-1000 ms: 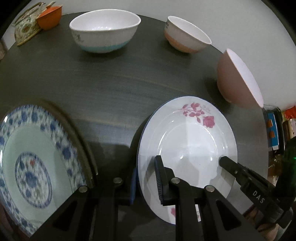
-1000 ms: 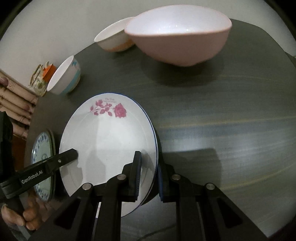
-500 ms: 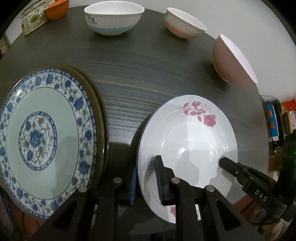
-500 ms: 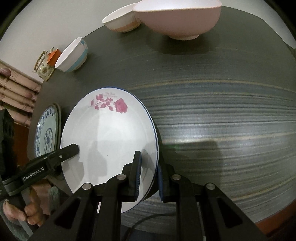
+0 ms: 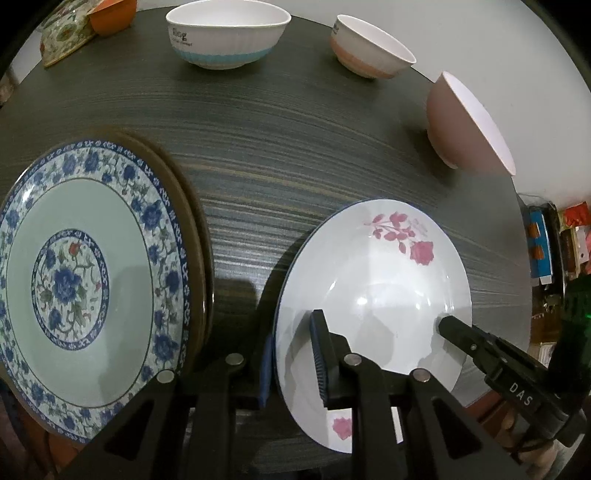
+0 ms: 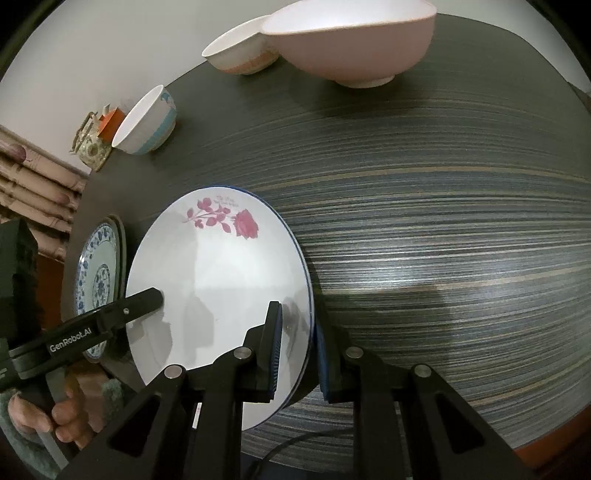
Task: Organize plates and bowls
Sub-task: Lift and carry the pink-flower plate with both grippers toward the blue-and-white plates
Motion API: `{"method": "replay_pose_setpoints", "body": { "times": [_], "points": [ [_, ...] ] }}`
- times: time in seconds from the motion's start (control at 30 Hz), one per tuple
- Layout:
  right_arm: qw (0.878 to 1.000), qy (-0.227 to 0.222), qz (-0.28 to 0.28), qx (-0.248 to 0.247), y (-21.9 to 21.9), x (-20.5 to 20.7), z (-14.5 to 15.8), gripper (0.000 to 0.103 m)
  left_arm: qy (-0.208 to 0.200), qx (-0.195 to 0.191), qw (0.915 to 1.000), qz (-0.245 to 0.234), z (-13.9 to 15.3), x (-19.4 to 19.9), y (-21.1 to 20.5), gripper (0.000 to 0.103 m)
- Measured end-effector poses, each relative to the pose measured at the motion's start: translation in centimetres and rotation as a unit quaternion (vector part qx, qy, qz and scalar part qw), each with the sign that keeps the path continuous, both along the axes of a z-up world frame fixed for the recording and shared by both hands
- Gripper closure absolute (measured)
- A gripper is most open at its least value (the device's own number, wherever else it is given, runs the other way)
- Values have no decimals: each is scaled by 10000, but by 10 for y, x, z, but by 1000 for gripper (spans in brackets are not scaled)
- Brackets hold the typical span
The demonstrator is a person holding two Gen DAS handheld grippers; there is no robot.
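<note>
A white plate with pink roses (image 5: 373,280) (image 6: 218,288) is held over the near part of the dark table (image 5: 295,147), clamped at two rims. My left gripper (image 5: 291,362) is shut on its left rim, and one left finger (image 6: 147,299) shows in the right wrist view. My right gripper (image 6: 299,347) is shut on its right rim; one right finger (image 5: 454,328) appears in the left wrist view. A blue floral plate (image 5: 81,277) (image 6: 98,277) lies to the left on a brown plate. Three bowls stand behind: blue-banded (image 5: 225,33), orange-banded (image 5: 369,48) and pink (image 5: 465,125) (image 6: 351,40).
A small orange bowl (image 5: 110,14) and a floral box (image 5: 62,33) sit at the table's far left corner. A cluttered shelf (image 5: 554,251) stands off the table's right edge. A person's hand (image 6: 55,417) in a grey-green sleeve holds the left gripper.
Both grippers have drawn back from the bowls with the rose plate between them. The pink bowl looks farther off, and the blue floral plate has come fully into the left wrist view.
</note>
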State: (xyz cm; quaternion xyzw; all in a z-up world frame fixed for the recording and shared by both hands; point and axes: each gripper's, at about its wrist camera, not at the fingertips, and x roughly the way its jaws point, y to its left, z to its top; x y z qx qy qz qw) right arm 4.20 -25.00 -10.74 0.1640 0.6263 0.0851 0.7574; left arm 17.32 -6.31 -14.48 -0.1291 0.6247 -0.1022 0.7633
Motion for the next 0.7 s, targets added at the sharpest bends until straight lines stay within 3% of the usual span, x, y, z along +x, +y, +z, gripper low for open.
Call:
{"method": "replay_pose_setpoints", "body": {
  "times": [0.33,0.7],
  "points": [
    [10000,4,-22,3,0,1,-2,89,-110,98,9999,-59,-3,21,-5,83],
    [9999,-65,-61,-60,2,-1,4,90,-204,121,9997,-60,5,3,-12,85]
  ]
}}
